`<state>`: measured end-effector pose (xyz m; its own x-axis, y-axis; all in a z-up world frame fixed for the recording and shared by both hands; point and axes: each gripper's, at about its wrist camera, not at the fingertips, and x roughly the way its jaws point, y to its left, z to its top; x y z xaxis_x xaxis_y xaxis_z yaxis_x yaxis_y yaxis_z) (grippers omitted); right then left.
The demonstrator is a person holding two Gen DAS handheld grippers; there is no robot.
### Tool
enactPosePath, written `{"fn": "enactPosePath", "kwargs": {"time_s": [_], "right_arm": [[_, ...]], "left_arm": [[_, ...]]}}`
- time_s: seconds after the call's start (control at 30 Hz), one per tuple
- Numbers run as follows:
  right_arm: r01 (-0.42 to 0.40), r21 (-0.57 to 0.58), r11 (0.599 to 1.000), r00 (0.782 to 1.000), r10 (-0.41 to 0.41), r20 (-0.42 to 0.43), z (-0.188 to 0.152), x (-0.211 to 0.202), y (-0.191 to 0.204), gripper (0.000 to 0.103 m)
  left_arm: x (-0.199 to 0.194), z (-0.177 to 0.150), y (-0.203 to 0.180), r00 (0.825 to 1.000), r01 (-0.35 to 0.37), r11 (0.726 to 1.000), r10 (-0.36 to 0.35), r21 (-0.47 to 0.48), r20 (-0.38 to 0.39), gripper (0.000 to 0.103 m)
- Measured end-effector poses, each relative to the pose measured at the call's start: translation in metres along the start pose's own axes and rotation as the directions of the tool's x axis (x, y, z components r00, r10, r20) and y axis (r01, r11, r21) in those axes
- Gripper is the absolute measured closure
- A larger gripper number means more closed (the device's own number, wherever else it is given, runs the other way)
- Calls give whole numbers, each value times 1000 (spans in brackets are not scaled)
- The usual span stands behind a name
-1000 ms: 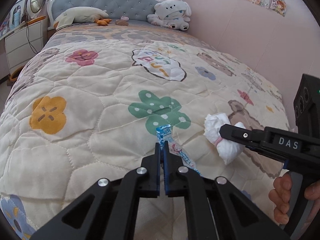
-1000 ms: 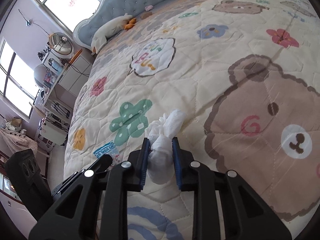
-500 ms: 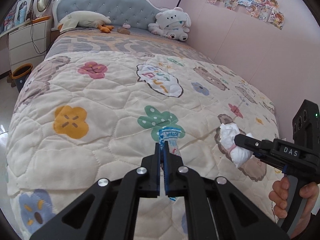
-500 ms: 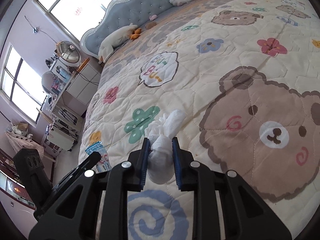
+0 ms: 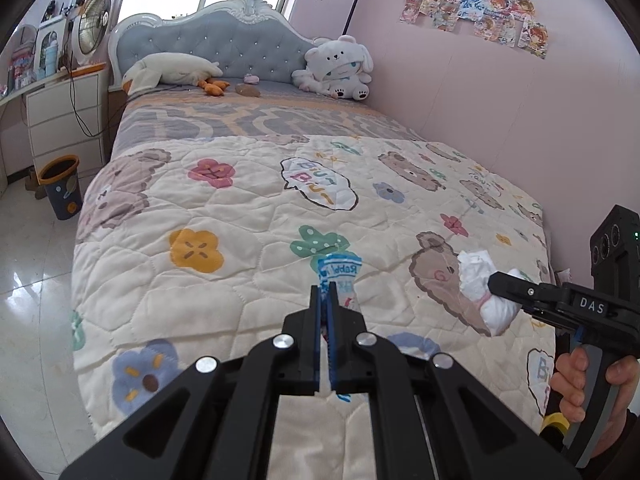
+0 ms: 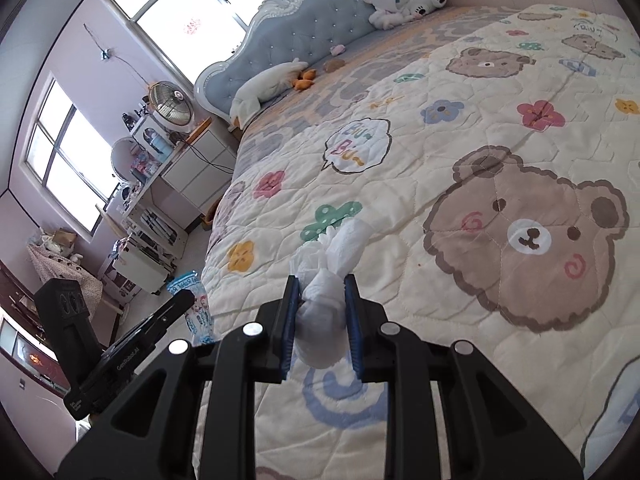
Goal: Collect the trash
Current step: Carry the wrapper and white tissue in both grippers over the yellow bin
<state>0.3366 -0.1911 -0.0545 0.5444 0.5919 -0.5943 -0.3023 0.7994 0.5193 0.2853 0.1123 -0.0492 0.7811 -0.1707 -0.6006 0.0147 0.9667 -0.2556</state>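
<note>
My left gripper point(image 5: 325, 292) is shut on a blue and white snack wrapper point(image 5: 340, 270), held up above the foot of the bed; the wrapper also shows in the right wrist view point(image 6: 192, 300). My right gripper point(image 6: 320, 280) is shut on a crumpled white tissue wad point(image 6: 326, 280), also lifted above the quilt. In the left wrist view the right gripper point(image 5: 496, 284) and its tissue wad point(image 5: 480, 284) are at the right, level with the wrapper.
The bed with a patterned quilt point(image 5: 260, 208) lies below and ahead. A small dark bin with an orange rim point(image 5: 60, 186) stands on the tiled floor left of the bed, beside white drawers point(image 5: 64, 120). Plush toys point(image 5: 336, 68) sit by the headboard. A pink wall runs along the right.
Both grippers have risen and drawn back from the quilt with the wrapper and tissue in them; more of the bed, floor and bin has come into view.
</note>
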Motion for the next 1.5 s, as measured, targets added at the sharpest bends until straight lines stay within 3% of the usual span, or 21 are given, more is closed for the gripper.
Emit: {"fn": "enactPosePath", "kwargs": {"time_s": [0.4, 0.8, 1.5], "right_arm": [[-36, -46, 998, 999, 36, 6, -25, -33, 29, 81], [-23, -111, 993, 997, 31, 71, -35, -87, 59, 81], [29, -100, 995, 986, -12, 164, -81, -193, 48, 81]], "left_arm": [[-45, -19, -7, 1000, -2, 1000, 2, 26, 20, 101], [-94, -31, -28, 998, 19, 998, -23, 55, 63, 101], [-146, -69, -93, 993, 90, 984, -100, 154, 55, 101]]}}
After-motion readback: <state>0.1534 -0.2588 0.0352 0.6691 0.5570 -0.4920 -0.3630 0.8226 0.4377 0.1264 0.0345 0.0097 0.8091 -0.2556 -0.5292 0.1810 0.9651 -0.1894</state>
